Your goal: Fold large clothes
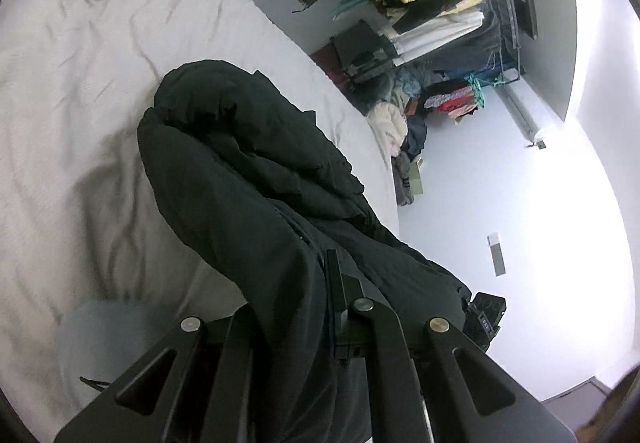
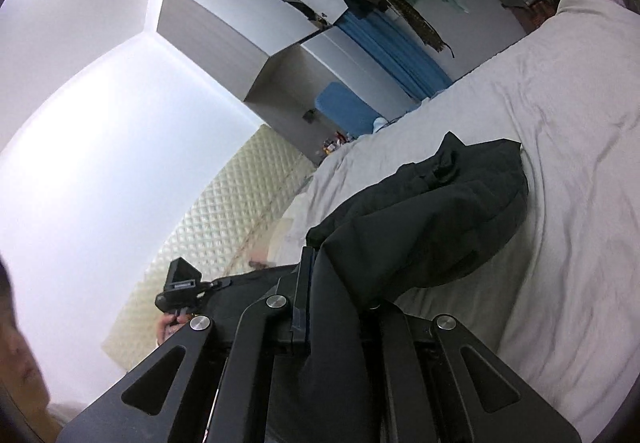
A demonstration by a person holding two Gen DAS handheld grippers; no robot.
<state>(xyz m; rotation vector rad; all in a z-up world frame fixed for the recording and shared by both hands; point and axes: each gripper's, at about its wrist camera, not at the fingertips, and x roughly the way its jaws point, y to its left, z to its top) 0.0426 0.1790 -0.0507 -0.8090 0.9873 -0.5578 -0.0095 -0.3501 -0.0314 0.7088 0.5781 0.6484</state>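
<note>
A large black padded garment (image 1: 244,179) hangs bunched between both grippers, its far end resting on the white bed (image 1: 80,91). My left gripper (image 1: 296,283) is shut on one edge of the garment, the cloth draped over its fingers. My right gripper (image 2: 336,279) is shut on another edge of the same black garment (image 2: 432,211), which trails down onto the bed (image 2: 560,123). Both grippers hold it lifted above the sheet. The fingertips are mostly hidden by cloth.
A clothes rack (image 1: 448,3) with yellow, white and dark clothes stands beyond the bed, with a pile of clothes (image 1: 396,115) on the floor. A quilted headboard (image 2: 224,211) and grey wardrobe (image 2: 248,3) show in the right wrist view. The other gripper's camera (image 2: 180,283) is close by.
</note>
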